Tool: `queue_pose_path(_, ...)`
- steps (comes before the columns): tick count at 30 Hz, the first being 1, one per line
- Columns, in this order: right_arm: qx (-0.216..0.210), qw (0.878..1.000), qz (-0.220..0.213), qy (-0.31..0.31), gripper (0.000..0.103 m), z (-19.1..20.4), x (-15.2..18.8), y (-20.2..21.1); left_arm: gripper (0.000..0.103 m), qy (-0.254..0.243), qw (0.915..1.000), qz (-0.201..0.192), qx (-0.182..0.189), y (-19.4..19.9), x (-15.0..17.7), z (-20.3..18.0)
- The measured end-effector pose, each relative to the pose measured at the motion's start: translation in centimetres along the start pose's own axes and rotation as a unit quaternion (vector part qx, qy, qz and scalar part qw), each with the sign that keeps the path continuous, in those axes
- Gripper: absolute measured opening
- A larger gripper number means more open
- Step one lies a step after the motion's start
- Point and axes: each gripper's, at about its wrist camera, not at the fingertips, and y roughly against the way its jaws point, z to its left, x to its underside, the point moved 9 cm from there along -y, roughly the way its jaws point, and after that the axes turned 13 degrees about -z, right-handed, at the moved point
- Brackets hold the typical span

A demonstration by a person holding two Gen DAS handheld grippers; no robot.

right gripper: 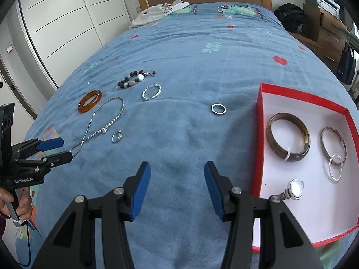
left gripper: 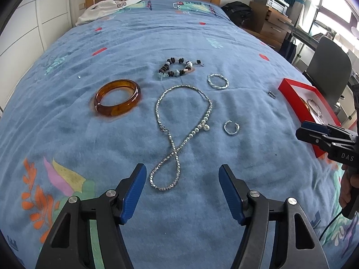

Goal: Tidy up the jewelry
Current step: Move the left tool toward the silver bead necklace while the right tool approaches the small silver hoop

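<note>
Left gripper (left gripper: 182,185) spread, empty, right over the silver necklace (left gripper: 179,132); right gripper (right gripper: 177,187) also spread, beside the red box (right gripper: 303,103). Four pieces boxed so far; amber bangle (left gripper: 117,99), beaded bracelet (left gripper: 176,67) and rings wait farther out on the bed (left gripper: 67,139).

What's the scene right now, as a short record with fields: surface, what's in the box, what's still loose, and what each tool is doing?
surface: blue bedspread
container: red box, white inside
in box: dark bangle, thin hoop bangle, watch, twisted silver ring
loose on bed: amber bangle, chain necklace, beaded bracelet, twisted bracelet, open ring, plain ring
left tool: open, above necklace's near loop
right tool: open, empty, beside box
</note>
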Motion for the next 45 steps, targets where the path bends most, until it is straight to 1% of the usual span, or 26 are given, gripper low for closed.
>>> queue_pose_path(9,-0.007,1.0,0.0,0.006,0.048,1.1,-0.2,-0.6,0.063,0.009,0.9999,0.006,-0.003,-1.2,-0.1,1.3)
queue_pose_path(23,-0.011,1.0,0.001,0.005,0.048,1.6,-0.5,-1.7,0.062,0.0,0.9999,0.01,-0.002,-3.1,-0.4,1.5)
queue_pose_path(37,-0.022,1.0,0.004,0.01,0.048,2.9,-0.7,-2.9,0.053,-0.007,0.9998,0.018,0.0,-4.4,0.1,1.7)
queue_pose_path(45,-0.03,0.999,0.003,0.012,0.048,3.6,-0.8,-3.5,0.052,-0.007,0.9998,0.018,0.002,-4.6,0.1,1.8)
